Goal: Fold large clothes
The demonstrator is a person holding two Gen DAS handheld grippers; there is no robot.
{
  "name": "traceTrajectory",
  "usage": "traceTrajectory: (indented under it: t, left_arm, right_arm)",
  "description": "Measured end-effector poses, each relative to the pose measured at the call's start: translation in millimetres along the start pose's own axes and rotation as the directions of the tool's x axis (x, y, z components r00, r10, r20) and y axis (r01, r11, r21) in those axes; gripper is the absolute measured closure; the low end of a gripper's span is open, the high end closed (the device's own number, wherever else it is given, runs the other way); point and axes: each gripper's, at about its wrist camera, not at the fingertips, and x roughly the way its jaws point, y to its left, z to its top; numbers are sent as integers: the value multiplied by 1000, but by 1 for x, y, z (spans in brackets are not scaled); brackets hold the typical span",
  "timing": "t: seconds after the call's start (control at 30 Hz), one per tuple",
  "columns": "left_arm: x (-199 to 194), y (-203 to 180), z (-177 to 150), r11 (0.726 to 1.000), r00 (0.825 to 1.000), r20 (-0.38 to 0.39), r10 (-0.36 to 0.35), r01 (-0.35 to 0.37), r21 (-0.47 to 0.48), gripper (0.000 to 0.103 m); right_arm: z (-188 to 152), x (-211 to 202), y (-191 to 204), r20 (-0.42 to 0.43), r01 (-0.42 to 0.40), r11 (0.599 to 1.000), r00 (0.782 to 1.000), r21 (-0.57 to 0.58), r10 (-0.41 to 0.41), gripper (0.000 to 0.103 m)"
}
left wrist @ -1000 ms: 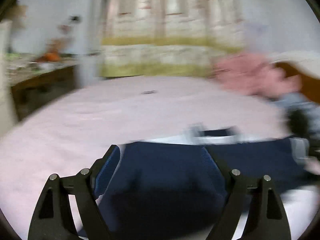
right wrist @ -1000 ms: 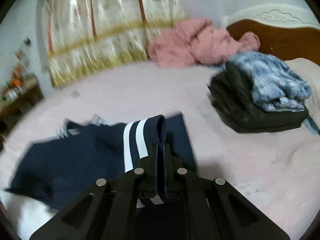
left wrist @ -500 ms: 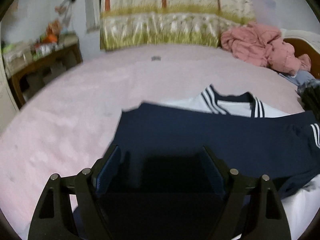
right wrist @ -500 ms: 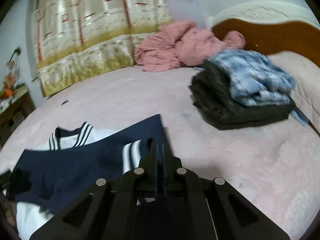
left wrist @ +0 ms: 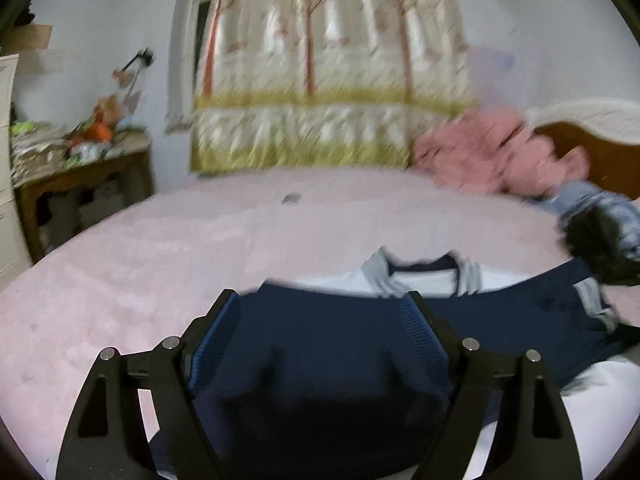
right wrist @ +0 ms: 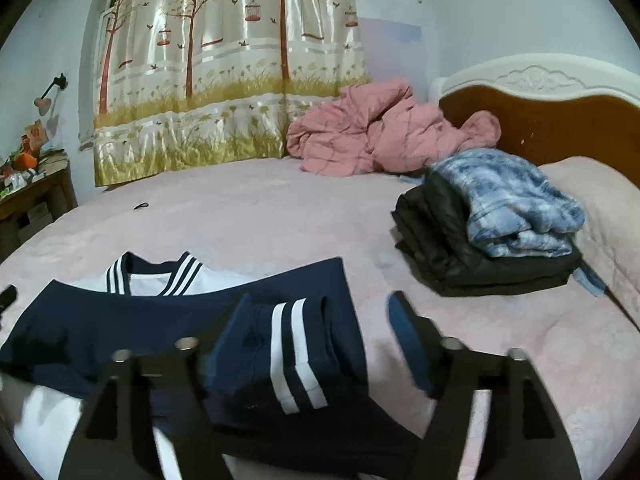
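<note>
- Centrally, a navy-and-white garment [right wrist: 172, 320] is seen spread on the pink bedspread [right wrist: 260, 220]; its navy sleeves are laid across the white body, and the striped collar [right wrist: 154, 274] is turned toward the curtain [right wrist: 224, 68].
- The left gripper [left wrist: 320, 312] is shown with its jaws spread wide; navy cloth fills the gap between the blue pads [left wrist: 216, 336], but no fold is seen pinched, and contact with the pads cannot be judged through the blur.
- The right gripper [right wrist: 320, 316] is likewise shown parted wide. The sleeve cuff [right wrist: 296, 356], marked by two white stripes, lies flat between and just below its fingers, free of both.
- In the left wrist view the garment [left wrist: 500, 320] is seen running off to the right, past the right-hand finger, with the white panel beyond it.
- A stack of folded clothes [right wrist: 492, 232], dark below and blue plaid above, is placed well apart from the garment, to the right, near the headboard [right wrist: 560, 120].
- A crumpled pink quilt [right wrist: 372, 132] is heaped at the far edge of the bed, beside the curtain.
- A cluttered wooden side table [left wrist: 84, 172] is seen at far left.
</note>
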Motion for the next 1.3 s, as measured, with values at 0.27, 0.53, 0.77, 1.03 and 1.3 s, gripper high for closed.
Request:
traceTrajectory:
  t: [0.27,0.53,0.77,1.03,1.3]
  left_arm:
    - [-120,12,-16,992,980,161,-115,121,-23,2]
    - [-193,12,-24,994,963,249,-103,106,2,1]
    - [-202,1,-55,969,945,219,-245,246,23,0]
    - [-168,-18,-106,984,982,97,-161,152,90,0]
    - [-172,-25,-122,980,991,-12,-134,135,147,0]
  right_arm:
    - [-36,-94,-34,77,-52,990,996,129,42,12]
    - [-70,-177,-35,103,-67,998,993,16,65,10]
    - [-92,-193,-36,74,-42,999,996,-1,42,0]
    - [-145,-167,-17,-89,-99,993,992,-57,94,0]
    - [-167,-165,-8,-205,-203,970,963,-133,173,0]
